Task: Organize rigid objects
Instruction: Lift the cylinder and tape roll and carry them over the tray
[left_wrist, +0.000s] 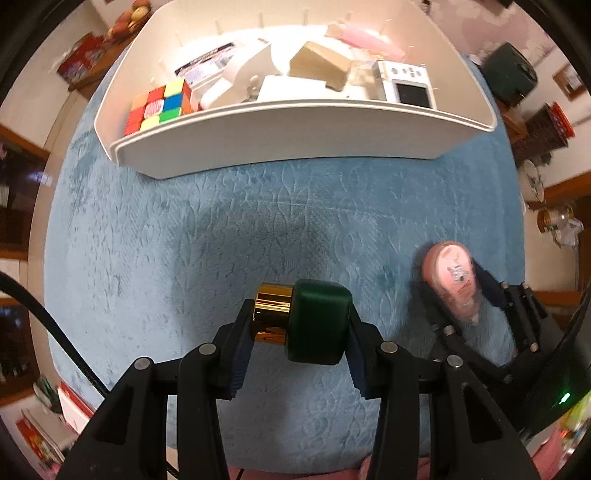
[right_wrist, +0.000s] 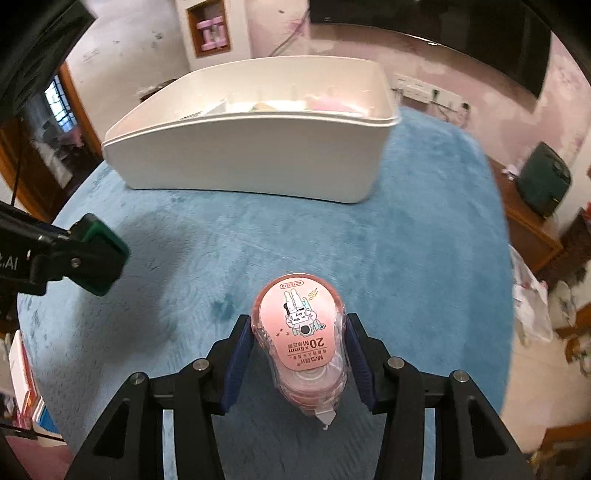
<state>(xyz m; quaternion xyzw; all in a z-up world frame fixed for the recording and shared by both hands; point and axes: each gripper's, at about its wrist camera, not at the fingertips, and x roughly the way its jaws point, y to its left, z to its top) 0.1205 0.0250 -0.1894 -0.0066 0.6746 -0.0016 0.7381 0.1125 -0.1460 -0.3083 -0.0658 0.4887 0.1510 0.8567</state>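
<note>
The left gripper (left_wrist: 295, 325) clamps a green bottle (left_wrist: 318, 321) and the right gripper (right_wrist: 299, 350) clamps a pink correction tape (right_wrist: 299, 332), both lifted off the blue cloth (left_wrist: 221, 240), probably for the white bin (left_wrist: 280, 144) at the top of the frame.

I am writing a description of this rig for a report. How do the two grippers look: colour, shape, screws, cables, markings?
Both the left gripper and the right gripper are matte black, with angular linkage arms joined by round silver pins. The fingers carry dark blue ribbed pads. A black cable runs beside the left gripper. Its side shows partly cut-off white lettering in the right wrist view. No hand or sleeve is visible.
</note>
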